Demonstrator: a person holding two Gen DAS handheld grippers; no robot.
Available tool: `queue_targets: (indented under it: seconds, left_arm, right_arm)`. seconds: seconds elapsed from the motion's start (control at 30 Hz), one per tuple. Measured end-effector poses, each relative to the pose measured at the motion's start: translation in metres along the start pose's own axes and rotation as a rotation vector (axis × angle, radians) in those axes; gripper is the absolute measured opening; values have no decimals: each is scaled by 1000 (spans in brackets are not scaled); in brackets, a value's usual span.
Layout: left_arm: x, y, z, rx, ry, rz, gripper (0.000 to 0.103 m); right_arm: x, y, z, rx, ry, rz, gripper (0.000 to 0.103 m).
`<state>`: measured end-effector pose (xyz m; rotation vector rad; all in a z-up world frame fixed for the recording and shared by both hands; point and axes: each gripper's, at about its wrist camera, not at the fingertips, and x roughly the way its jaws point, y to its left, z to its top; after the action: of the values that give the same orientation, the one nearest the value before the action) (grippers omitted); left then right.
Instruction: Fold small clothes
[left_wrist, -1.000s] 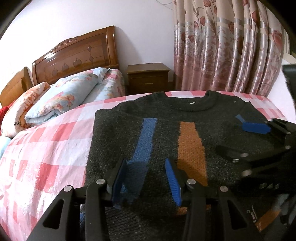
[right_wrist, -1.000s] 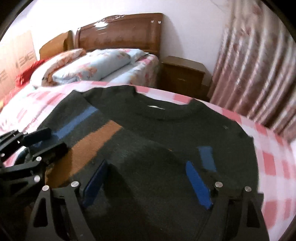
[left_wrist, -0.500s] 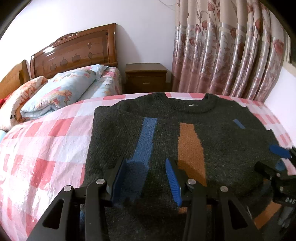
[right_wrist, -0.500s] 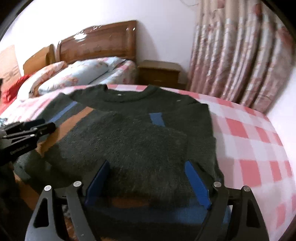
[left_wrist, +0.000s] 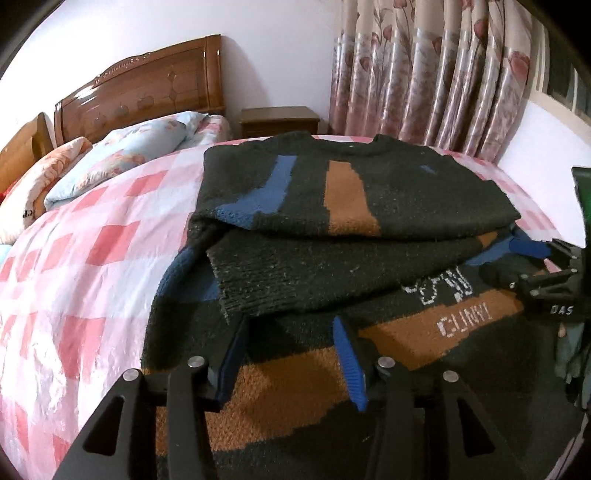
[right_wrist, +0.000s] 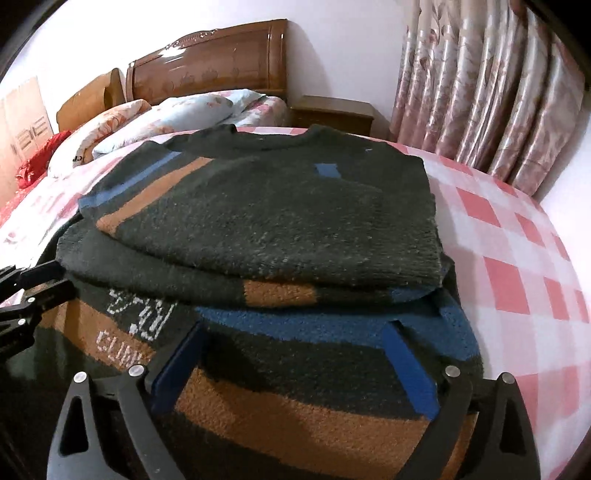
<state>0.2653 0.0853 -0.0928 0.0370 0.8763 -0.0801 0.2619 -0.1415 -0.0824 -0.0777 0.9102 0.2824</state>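
Note:
A dark knit sweater (left_wrist: 354, 192) with blue and orange stripes lies flat on the pink checked bed sheet (left_wrist: 92, 258), collar at the far end. Both sleeves (left_wrist: 295, 266) are folded across its chest. White lettering shows on the lower part. My left gripper (left_wrist: 289, 320) hovers over the lower left of the sweater; its jaws are opening and pinch nothing, the knit only lies beneath them. My right gripper (right_wrist: 294, 325) stands wide open above the sweater (right_wrist: 277, 206) at its lower right, gripping nothing. Each gripper shows at the edge of the other's view: the right (left_wrist: 532, 258), the left (right_wrist: 33, 288).
Pillows (left_wrist: 122, 162) and a folded quilt lie at the far left before a wooden headboard (left_wrist: 147, 99). A wooden nightstand (left_wrist: 280, 120) and floral curtains (left_wrist: 424, 74) stand beyond the bed. Bare checked sheet (right_wrist: 517, 240) stretches to the right of the sweater.
Both grippers have drawn back from the sweater's chest toward its hem, so the lettered lower part has come into view. The right sleeve now lies folded across the chest. The left jaws stand slightly wider.

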Motion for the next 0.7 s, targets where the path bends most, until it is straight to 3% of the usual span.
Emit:
queue_targets:
  seconds: [0.1, 0.17, 0.27, 0.33, 0.43, 0.6, 0.7]
  left_arm:
    - [-9, -1, -5, -31, 18, 26, 49]
    - [-24, -1, -19, -56, 15, -31, 49]
    - [-35, -12, -43, 31, -14, 26, 50]
    - [-38, -9, -46, 21, 2, 16, 53]
    - [-48, -2, -53, -37, 20, 36, 53]
    - [-65, -10, -78, 35, -23, 80, 55]
    - [-74, -15, -85, 53, -19, 125, 54]
  right_arm:
    - [-13, 0, -10, 52, 9, -11, 103]
    - [-28, 8, -22, 48, -13, 70, 103]
    - [-32, 30, -41, -41, 30, 97, 103]
    - [-30, 41, -52, -122, 18, 54, 103]
    - [-38, 37, -54, -67, 40, 47, 103]
    - [-53, 43, -85, -108, 8, 40, 103]
    - [-64, 44, -96, -100, 38, 41, 103]
